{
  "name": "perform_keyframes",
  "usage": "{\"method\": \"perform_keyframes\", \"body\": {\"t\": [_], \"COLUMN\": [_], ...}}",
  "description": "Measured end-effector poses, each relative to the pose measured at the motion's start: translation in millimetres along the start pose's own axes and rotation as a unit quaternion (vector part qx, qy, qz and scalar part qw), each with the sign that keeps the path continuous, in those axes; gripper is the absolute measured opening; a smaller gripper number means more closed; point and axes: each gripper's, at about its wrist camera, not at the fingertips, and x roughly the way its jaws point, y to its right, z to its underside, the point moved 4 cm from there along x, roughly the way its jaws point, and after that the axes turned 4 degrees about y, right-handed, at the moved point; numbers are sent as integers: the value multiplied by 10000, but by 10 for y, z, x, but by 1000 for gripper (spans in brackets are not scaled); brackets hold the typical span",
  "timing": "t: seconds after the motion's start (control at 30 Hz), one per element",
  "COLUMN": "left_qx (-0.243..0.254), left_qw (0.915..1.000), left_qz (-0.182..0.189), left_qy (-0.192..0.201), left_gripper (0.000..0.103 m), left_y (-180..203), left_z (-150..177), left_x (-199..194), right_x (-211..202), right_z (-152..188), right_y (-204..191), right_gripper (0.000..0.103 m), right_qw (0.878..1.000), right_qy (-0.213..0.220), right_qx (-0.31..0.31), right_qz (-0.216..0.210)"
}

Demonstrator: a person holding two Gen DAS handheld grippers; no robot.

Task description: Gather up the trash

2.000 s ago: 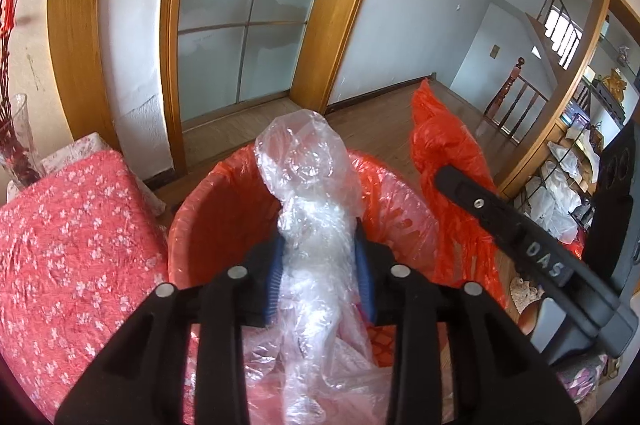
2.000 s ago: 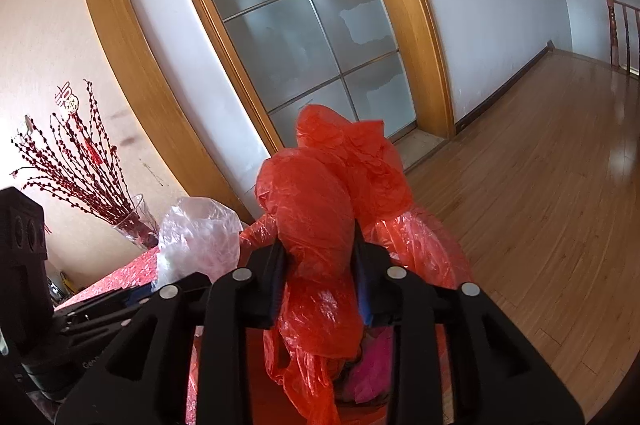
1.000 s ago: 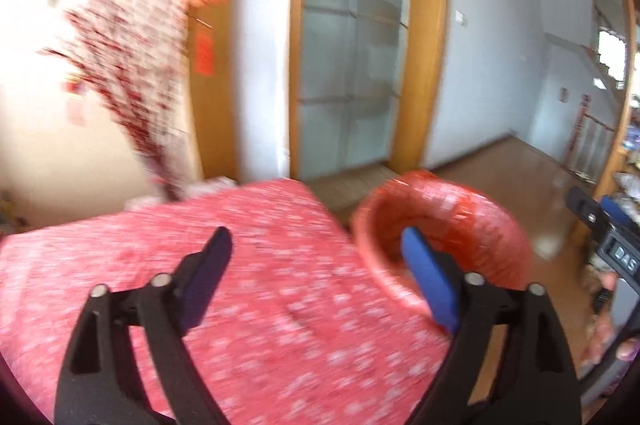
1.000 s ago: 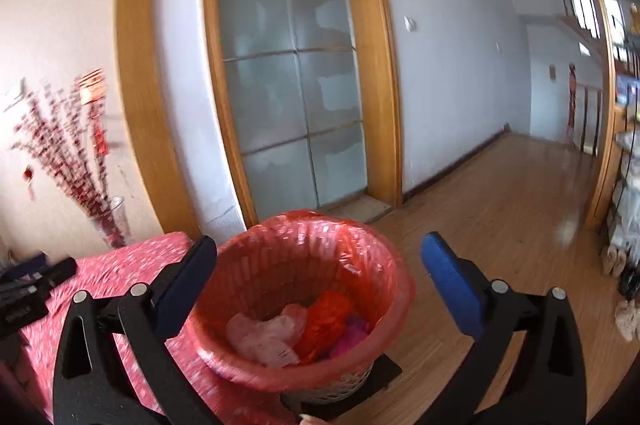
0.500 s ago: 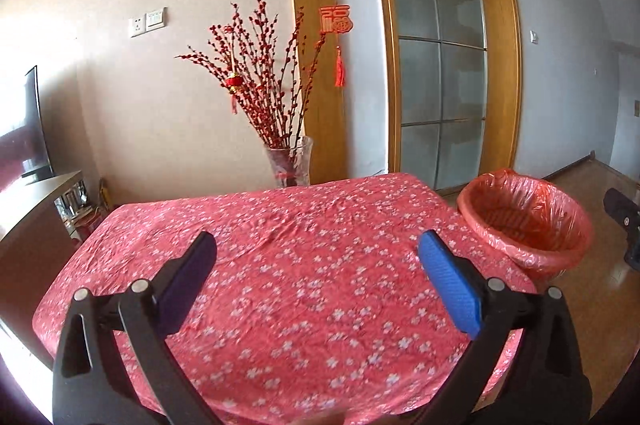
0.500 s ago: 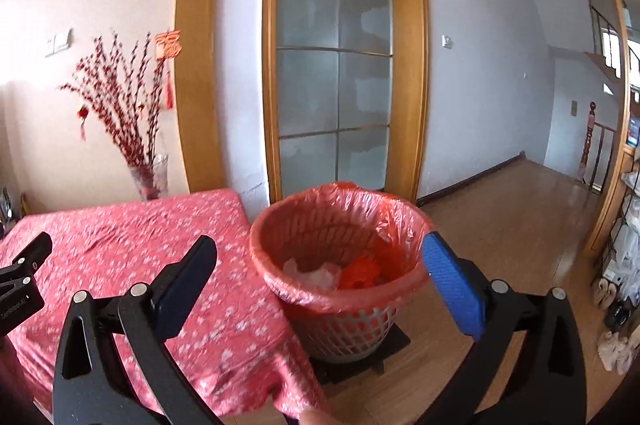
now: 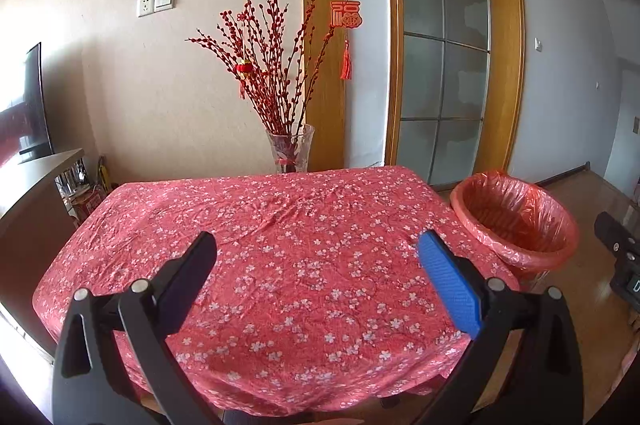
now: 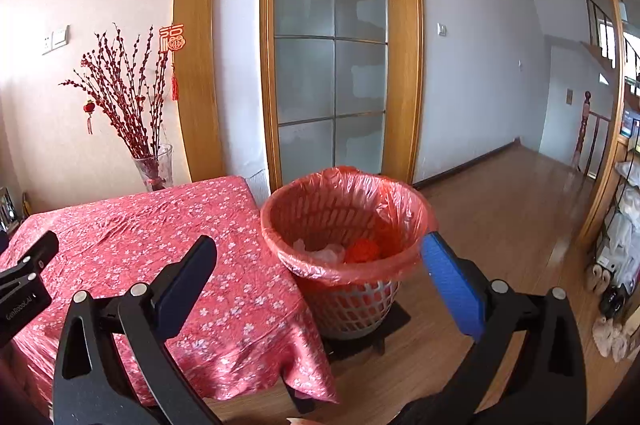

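**Both claws released, trash sits in lined basket**

Left claw [image 7: 316, 275] is spread wide with nothing between its jaws; the jaws have just been opening to full width. It hangs over the bench [image 7: 280, 225] covered in a red cloth with small white flowers, cloth bare ahead of the claw. Right claw [image 8: 318, 275] is also spread wide and holds nothing.

White plastic basket lined with a thin orange-red bag [image 8: 344, 225] stands on the wooden floor [image 8: 500, 209], straight ahead of the right claw, just beside the bench edge; for the left claw it is ahead and off to the right [image 7: 516, 221]. Inside the basket: crumpled clear plastic wrap [image 8: 324, 252] and a wadded orange-red plastic bag [image 8: 362, 249], lying side by side at the bottom.

Far ahead of the left claw, past the bench's back edge, a clear glass vase of red berry branches [image 7: 290, 153]. Frosted glass door in a wooden frame [image 8: 332, 65] behind the basket.
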Motion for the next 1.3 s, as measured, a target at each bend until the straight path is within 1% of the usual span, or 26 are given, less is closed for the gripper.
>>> {"method": "perform_keyframes", "body": {"t": [0.13,0.4,0.7,1.13,1.3], "left_qx": [-28,27,30,-24,-55], "left_qw": [9999,9999,9993,9987,9988], "left_qz": [95,139,181,160,136], "left_qy": [-63,-67,-318,-477,-467], "left_gripper": [99,99,99,99,99], "left_y": [31,84,127,139,130], "left_z": [29,49,146,228,231], "left_x": [-29,-72,-11,25,19], "right_x": [-24,-67,-20,16,22], "right_z": [27,47,141,204,216], "right_y": [-6,26,58,40,17], "right_gripper": [101,101,101,101,101], "right_qw": [10000,10000,9996,9990,9989], "right_qy": [-50,-88,-297,-434,-467], "right_qx": [-21,18,35,44,41], "right_qz": [-4,-21,-13,-26,-31]}}
